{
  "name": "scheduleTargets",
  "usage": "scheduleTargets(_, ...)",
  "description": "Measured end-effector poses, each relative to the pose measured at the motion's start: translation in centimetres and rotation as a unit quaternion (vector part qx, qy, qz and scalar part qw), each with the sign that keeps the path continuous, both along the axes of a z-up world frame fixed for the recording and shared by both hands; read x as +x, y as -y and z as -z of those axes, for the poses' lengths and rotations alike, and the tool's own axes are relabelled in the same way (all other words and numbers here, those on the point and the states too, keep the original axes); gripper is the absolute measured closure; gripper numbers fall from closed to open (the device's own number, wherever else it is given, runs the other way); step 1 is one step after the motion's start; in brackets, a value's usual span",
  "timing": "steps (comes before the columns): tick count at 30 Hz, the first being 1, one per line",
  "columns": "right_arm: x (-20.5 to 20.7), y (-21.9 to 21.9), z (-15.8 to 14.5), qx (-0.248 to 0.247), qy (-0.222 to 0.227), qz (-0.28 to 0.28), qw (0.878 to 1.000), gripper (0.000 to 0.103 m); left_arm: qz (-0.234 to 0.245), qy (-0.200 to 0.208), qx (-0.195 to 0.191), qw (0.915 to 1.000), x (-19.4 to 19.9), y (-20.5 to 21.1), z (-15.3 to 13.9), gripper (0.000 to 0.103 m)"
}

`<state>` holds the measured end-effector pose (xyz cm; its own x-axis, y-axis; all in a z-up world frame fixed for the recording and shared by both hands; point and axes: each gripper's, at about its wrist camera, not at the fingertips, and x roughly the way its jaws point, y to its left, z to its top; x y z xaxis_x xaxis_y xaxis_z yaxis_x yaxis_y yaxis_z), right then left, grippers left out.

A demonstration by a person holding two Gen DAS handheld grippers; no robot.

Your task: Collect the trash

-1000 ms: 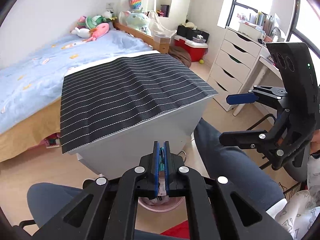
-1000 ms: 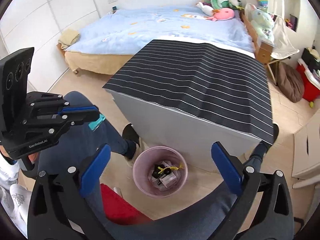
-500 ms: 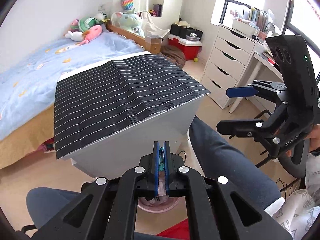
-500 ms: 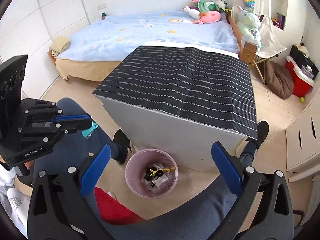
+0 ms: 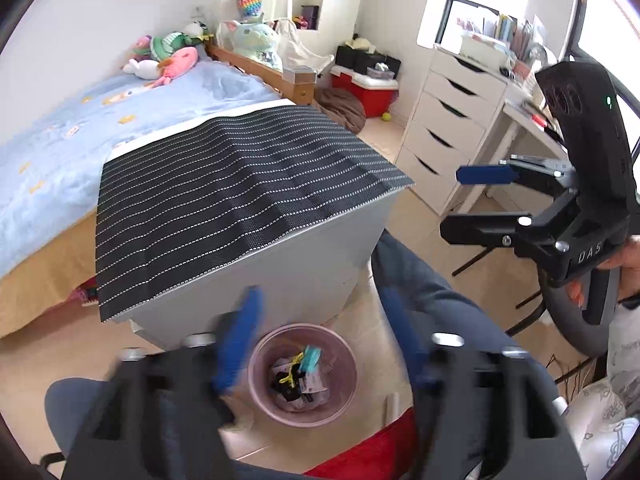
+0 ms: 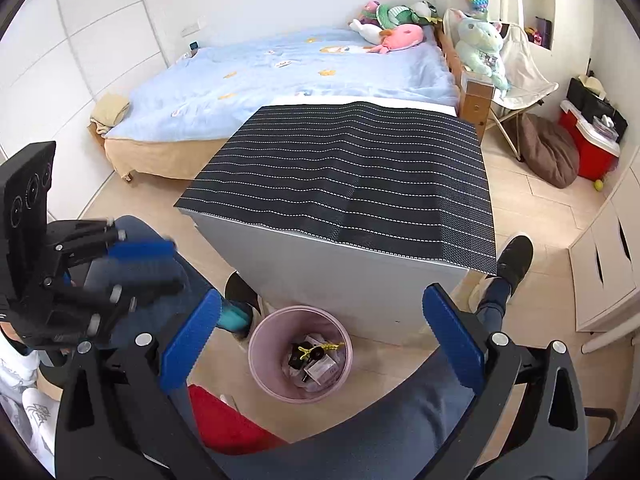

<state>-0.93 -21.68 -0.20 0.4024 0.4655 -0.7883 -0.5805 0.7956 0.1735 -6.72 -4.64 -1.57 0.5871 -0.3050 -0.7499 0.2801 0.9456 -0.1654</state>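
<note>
A pink trash bin [image 5: 302, 376] stands on the floor in front of the grey table [image 5: 280, 264], with several bits of trash inside; it also shows in the right wrist view [image 6: 300, 354]. A teal piece of trash [image 5: 311, 358] is in mid-air at the bin's mouth, and shows teal in the right wrist view [image 6: 234, 318]. My left gripper [image 5: 320, 344] is open above the bin, its fingers blurred. My right gripper [image 6: 318, 332] is open and empty, above the bin to the right.
A black striped mat [image 6: 344, 184] covers the table top. The person's legs [image 5: 432, 312] flank the bin. A bed [image 6: 280, 80], a white drawer unit [image 5: 444, 132] and a red cooler [image 5: 372, 88] stand around the room.
My left gripper has opened and let go of the teal trash, which now drops toward the bin. Both views have drawn back slightly from the table.
</note>
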Motion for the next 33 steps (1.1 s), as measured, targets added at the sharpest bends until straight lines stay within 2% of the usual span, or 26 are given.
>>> scheduleTargets(1, 0.0, 0.0, 0.0, 0.0, 0.0, 0.0, 1.0, 0.004, -0.007, 0.002, -0.004, 1.0, 0.0, -0.2, 0.0, 0.014)
scheduleTargets(6, 0.1, -0.3, 0.3, 0.003, -0.005, -0.002, 1.0, 0.003, -0.029, 0.001, 0.002, 0.9996, 0.1, -0.9, 0.2, 0.008)
scheduleTargets(21, 0.1, -1.2, -0.1, -0.005, 0.006, -0.004, 1.0, 0.003, -0.078, 0.006, 0.004, 0.997, 0.9, -2.9, -0.2, 0.008)
scheduleTargets(30, 2.2, -1.8, -2.5, 0.002, 0.044, 0.01, 0.999, 0.003, -0.108, 0.03, 0.017, 0.9936, 3.1, -4.7, -1.6, 0.008)
scheduleTargets(33, 3.0, -2.2, -3.4, 0.005, 0.055, 0.011, 0.998, 0.003, -0.114, 0.052, 0.031, 0.9917, 3.7, -5.0, -2.8, 0.008)
